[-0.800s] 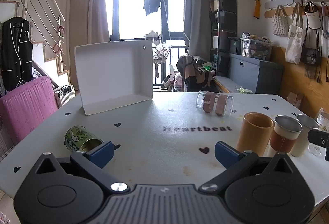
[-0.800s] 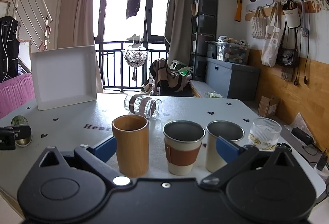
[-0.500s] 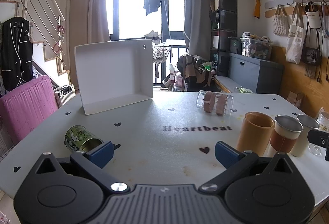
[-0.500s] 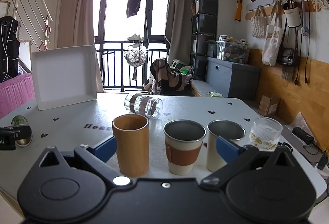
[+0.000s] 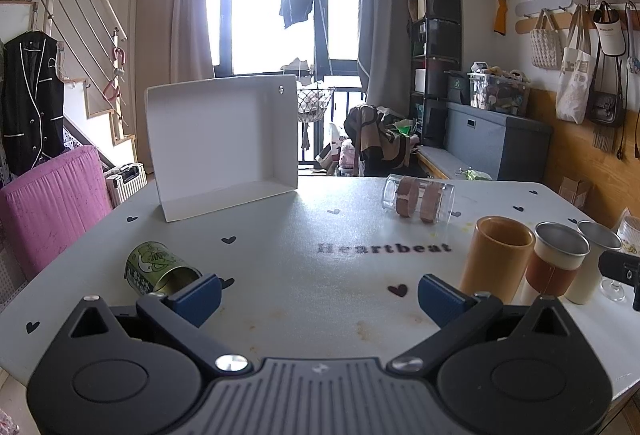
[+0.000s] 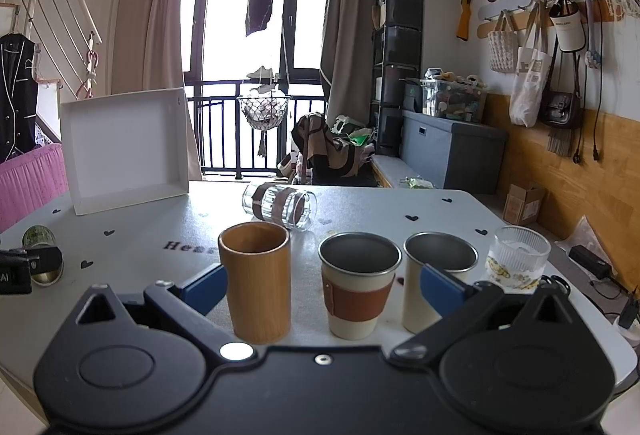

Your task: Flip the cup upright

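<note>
The glass cup lies on its side mid-worktop, long axis left-right, mouth probably left, bare space around. Both grippers' fingers are spread, holding nothing.

Table fills lower half of both views. Left wrist view: box stands tilted at upper centre-left, tin cup on its side at lower left, glass on its side right of centre. Three upright cups in a row at lower right: wooden cup, sleeved cup, metal cup. Right wrist view: ribbed glass right of that row.
</note>
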`<state>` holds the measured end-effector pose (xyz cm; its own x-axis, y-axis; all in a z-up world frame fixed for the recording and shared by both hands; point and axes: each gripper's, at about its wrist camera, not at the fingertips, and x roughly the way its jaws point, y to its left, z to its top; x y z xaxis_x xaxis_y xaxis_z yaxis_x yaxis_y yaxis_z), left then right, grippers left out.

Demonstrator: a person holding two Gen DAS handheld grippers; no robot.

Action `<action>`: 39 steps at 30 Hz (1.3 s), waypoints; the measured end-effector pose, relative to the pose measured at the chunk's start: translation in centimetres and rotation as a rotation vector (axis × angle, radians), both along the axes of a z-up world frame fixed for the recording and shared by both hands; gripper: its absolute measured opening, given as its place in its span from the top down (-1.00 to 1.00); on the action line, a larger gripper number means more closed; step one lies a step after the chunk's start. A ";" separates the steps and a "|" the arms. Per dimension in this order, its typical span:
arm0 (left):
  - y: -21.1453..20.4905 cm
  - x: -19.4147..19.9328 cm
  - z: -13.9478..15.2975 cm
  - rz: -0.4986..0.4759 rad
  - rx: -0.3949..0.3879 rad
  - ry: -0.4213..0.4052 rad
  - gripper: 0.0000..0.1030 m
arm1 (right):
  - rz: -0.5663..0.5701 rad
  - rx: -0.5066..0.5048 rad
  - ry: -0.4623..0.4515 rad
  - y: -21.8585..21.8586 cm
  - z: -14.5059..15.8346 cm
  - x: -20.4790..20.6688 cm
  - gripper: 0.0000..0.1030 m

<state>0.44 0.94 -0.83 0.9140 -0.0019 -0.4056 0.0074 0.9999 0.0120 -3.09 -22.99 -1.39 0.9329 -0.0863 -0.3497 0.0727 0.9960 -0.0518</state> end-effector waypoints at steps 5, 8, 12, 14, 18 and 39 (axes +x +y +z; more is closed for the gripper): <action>0.0 0.0 0.0 0.000 0.000 0.001 -1.00 | 0.001 0.000 0.000 0.0 0.0 0.0 -1.00; 0.0 0.0 0.0 0.000 0.000 0.001 -1.00 | 0.001 0.001 0.000 0.0 0.0 0.0 -1.00; -0.3 -0.2 -0.1 0.001 0.000 0.003 -1.00 | 0.001 0.001 0.001 0.0 -0.2 0.1 -1.00; -0.1 0.2 -1.0 -0.007 0.000 0.001 -1.00 | 0.000 0.001 0.001 0.0 -0.2 0.1 -1.00; 0.2 0.4 -1.4 -0.009 -0.011 -0.003 -1.00 | 0.006 0.006 -0.004 0.1 -0.4 0.2 -1.00; 18.8 9.1 -3.3 0.114 -0.146 0.012 -1.00 | 0.110 0.001 0.053 2.8 -3.2 3.9 -1.00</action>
